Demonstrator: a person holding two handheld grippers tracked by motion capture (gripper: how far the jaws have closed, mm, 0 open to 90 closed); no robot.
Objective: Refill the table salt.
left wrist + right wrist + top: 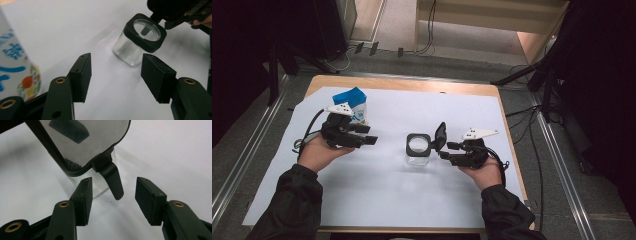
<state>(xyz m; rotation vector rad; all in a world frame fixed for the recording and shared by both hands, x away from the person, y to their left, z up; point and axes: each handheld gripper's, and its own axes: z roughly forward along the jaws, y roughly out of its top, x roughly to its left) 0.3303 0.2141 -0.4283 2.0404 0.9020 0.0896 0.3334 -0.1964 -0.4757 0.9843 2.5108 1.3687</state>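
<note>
While both grippers stand open holding nothing, the glass jar sits just ahead of right gripper, lid flipped up, left gripper well apart, carton beside it

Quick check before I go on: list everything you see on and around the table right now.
jar: one, clear glass with a black square collar, mid-table on the sheet, between the two grippers.
jar lid: one, black-framed with a clear pane, flipped up at the jar's right side; its tab hangs between the right jaws.
carton: one, white and blue with fruit print, upright at far left of the sheet.
paper sheet: one, white, covering the table.
table: one, wooden, edge showing at the far side.
left hand-held gripper: one, black, open, beside the carton.
right hand-held gripper: one, black, open, at the lid.
</note>
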